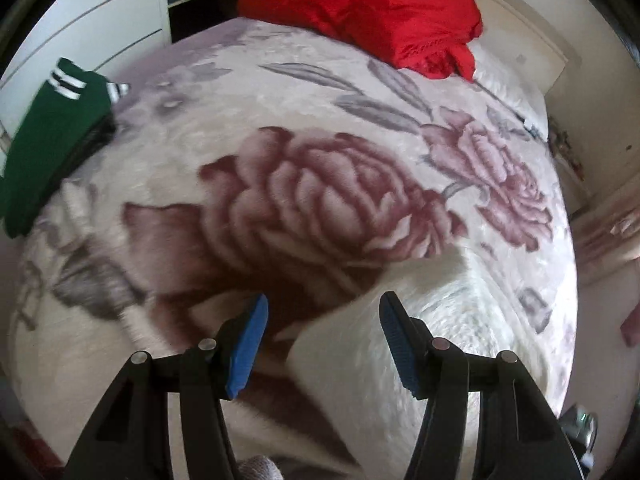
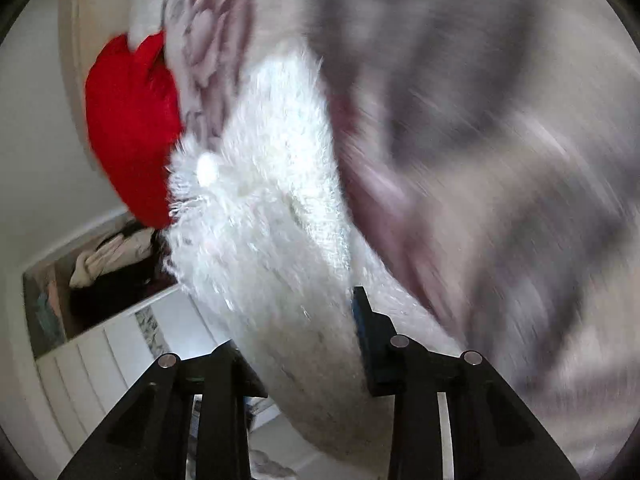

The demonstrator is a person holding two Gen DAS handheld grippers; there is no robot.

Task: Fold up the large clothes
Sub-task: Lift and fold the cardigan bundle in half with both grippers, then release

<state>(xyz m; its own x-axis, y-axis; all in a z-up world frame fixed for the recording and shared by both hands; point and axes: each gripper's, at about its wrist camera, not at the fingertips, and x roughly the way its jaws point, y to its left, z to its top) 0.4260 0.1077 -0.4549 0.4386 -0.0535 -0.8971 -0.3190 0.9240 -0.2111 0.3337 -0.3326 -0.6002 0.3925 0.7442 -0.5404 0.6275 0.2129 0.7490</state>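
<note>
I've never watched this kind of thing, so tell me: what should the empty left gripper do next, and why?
Probably move forward and close on the white fluffy garment. The left gripper is open and empty just above it, while the right gripper already clamps that garment off the floral blanket; folding likely needs two held points.

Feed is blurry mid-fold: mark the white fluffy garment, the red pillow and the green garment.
white fluffy garment [image 2: 264,184], right wrist view, furry middle.
red pillow [image 1: 360,4], left wrist view, centre.
green garment [image 1: 52,136], left wrist view, plain green body.

Bed [image 1: 516,92] carries floral blanket [image 1: 320,200], red pillow [image 1: 380,8], green garment [image 1: 52,140].
</note>
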